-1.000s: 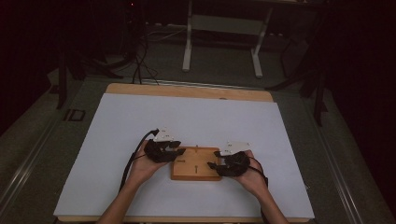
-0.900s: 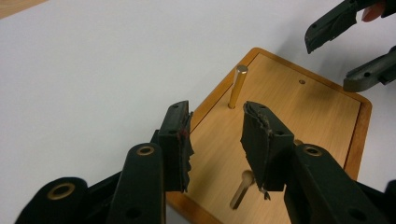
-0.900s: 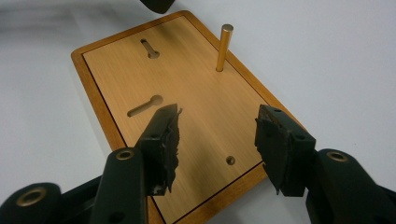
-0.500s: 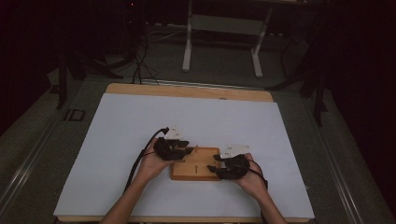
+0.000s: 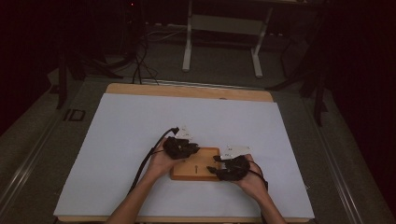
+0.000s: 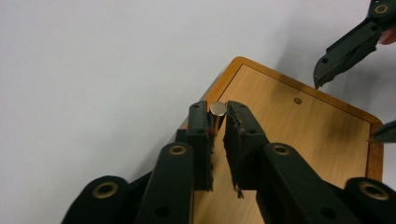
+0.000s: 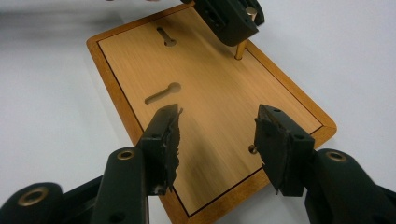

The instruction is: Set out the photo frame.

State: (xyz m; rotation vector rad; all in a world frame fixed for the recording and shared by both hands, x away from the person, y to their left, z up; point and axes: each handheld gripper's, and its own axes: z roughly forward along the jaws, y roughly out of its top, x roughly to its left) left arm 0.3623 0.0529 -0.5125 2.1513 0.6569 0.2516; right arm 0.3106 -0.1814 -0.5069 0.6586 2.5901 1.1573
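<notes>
Both forearms are bare, with no sleeves showing. The left gripper (image 6: 217, 126) and the right gripper (image 7: 217, 135) are matte black, each with two flat-linked jaws pinned by brass-ringed rivets and tipped with ragged-edged black pads. A grey three-cornered plate (image 5: 236, 150) sits atop each, and a black cable (image 5: 148, 161) trails from each body.

Left gripper view: wooden board (image 6: 299, 140) cut off at the bottom edge; metal peg (image 6: 218, 110) shaft hidden between the jaws. Right gripper view: desk (image 7: 42, 28) blurred at 10 o'clock; small pin (image 7: 252, 149) partly hidden behind the jaw.
</notes>
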